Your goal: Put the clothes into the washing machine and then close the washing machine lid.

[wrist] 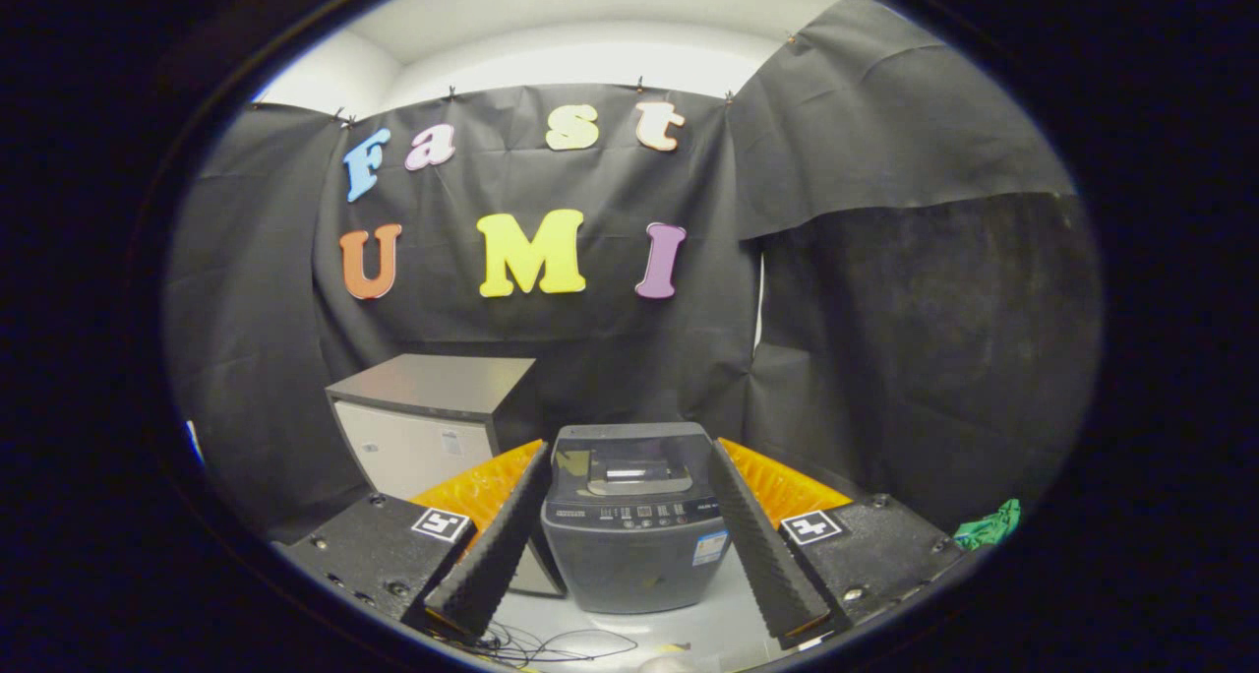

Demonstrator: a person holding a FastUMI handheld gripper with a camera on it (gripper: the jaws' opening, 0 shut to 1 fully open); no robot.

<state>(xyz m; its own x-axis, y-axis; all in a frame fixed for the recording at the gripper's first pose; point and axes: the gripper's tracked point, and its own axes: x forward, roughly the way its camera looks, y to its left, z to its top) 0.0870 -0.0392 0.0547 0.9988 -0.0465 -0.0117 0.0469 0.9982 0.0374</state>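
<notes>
My tool (pixel 629 609) spread wide, gripping nothing. Washing machine (pixel 634 520) on desk (pixel 689 629) just ahead between fingers, lid down. Green clothes (pixel 989 525) far right. Grey cabinet (pixel 433 422) behind-left.

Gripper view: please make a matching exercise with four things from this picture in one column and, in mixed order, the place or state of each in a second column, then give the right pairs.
Column 1
1. dark grey top-loading washing machine
2. small cabinet with a grey top and pale front
3. crumpled green cloth
4. gripper

Column 2
A. open, holding nothing
B. far off to the right of the fingers
C. ahead, framed between the two fingers, lid down
D. behind and left of the machine

Pairs: 1-C, 2-D, 3-B, 4-A
</notes>
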